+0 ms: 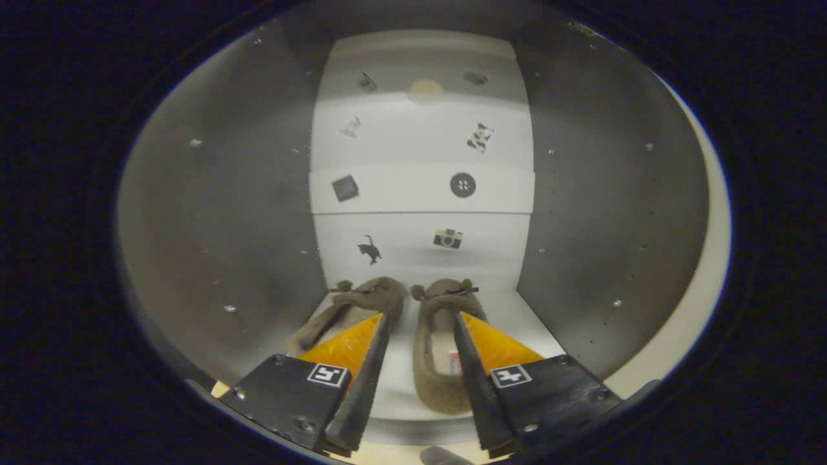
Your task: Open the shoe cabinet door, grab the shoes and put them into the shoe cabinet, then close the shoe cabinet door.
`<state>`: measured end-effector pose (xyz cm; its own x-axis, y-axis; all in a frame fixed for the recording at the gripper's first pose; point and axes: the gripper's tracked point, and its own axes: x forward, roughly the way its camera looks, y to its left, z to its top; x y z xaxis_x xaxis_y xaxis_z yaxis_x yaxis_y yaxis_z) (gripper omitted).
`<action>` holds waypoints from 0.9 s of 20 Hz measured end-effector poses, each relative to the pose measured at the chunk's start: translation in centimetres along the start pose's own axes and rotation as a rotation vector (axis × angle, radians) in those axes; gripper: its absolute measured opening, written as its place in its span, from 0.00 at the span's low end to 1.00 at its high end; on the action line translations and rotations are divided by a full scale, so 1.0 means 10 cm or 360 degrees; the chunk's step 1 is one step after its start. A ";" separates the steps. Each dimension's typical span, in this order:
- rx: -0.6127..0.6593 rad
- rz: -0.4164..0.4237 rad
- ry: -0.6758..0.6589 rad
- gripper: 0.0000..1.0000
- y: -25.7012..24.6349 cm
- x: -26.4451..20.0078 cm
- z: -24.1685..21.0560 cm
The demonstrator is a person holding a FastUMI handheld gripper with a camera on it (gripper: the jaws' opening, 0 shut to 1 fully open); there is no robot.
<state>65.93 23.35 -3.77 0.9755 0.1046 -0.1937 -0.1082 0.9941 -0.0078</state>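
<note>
Fuzzy brown slippers lie paired on the smooth white cabinet floor, fingers spread apart.

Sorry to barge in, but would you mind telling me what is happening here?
A person's handheld tool is reaching into the open shoe cabinet. A pair of brown slippers sits on the cabinet floor near the back wall, which has small stickers on it. The fingers are spread open over the slippers without pressing on them. Closing the door remains.
</note>
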 end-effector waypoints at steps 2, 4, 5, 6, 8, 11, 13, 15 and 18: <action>0.0003 0.0038 -0.0025 0.92 0.06 -0.38 -0.02; 0.0028 0.0068 -0.0057 1.00 0.11 -0.82 -0.01; 0.0036 0.0083 -0.0069 1.00 0.13 -1.03 -0.02; 0.0040 0.0086 -0.0079 1.00 0.13 -1.24 -0.05; 0.0044 0.0102 -0.0105 1.00 0.14 -1.68 -0.09; 0.0003 0.0141 -0.0160 1.00 0.16 -2.36 -0.11; -0.0011 0.0164 -0.0185 1.00 0.16 -2.80 -0.16; 0.0015 0.0174 -0.0176 1.00 0.08 -3.18 -0.25; 0.0035 0.0150 -0.0159 1.00 -0.16 -3.65 -0.33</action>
<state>29.92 17.81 0.06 0.9755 0.1988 -0.0939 -0.1971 0.9800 0.0272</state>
